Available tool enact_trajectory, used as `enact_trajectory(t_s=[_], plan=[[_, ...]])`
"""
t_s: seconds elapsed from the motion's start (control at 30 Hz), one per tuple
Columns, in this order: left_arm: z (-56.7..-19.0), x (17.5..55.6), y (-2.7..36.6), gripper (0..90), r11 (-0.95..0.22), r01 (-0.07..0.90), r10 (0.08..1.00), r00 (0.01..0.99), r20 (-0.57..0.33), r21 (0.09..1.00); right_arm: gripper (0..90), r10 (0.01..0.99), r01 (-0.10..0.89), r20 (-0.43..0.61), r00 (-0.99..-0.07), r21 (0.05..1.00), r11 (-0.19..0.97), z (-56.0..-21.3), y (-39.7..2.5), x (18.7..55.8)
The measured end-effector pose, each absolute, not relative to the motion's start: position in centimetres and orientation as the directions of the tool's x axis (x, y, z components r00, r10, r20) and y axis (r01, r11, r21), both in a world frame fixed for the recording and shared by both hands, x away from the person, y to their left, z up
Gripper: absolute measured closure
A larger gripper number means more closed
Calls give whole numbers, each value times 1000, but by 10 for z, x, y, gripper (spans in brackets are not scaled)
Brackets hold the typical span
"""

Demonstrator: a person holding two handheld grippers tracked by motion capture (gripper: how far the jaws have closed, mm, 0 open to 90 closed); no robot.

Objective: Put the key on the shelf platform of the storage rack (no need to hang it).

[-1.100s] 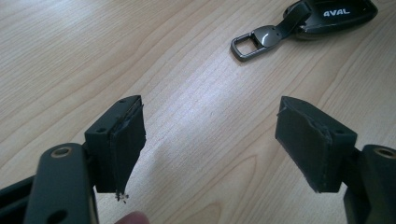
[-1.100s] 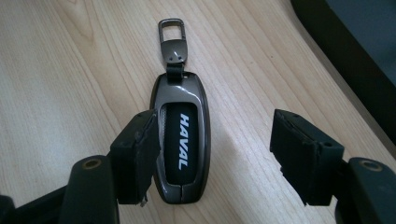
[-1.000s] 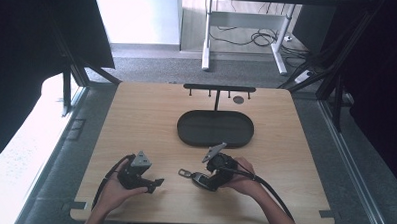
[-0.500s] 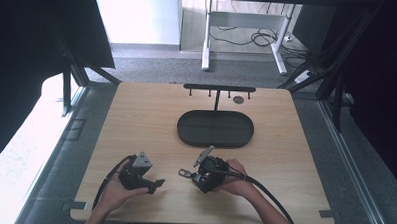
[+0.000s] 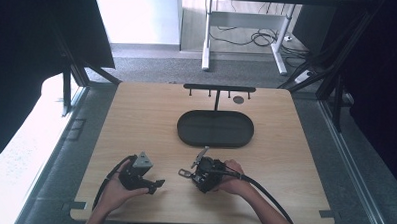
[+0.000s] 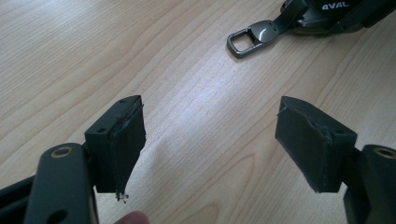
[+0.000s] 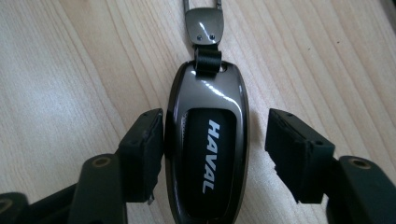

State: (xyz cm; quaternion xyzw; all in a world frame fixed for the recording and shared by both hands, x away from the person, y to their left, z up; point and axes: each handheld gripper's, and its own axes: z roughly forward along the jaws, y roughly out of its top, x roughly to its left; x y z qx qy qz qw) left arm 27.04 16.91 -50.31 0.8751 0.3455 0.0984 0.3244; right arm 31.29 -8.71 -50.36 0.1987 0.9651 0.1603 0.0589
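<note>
Right gripper view: the key fob (image 7: 205,154) lies flat on the table (image 7: 60,70) between the right gripper (image 7: 212,149) and its spread jaws, touching one pad, the other apart, unclamped.

Black claws (image 5: 160,183) with worn rubber pads (image 6: 128,140) — brass-ringed screw holes, thick black cables (image 5: 263,192)
</note>
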Motion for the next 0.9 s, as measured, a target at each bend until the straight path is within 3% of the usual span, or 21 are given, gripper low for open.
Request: enact_trajectory(t_s=[0.4,0.9], plan=[[-504,270,166,245,-557,538,663,746,-51,633,478,396,373,-16,-918,302,877,-506,-82,316],[-503,269,165,246,-561,529,658,751,-44,637,489,414,400,6,-910,274,874,-505,-79,323]])
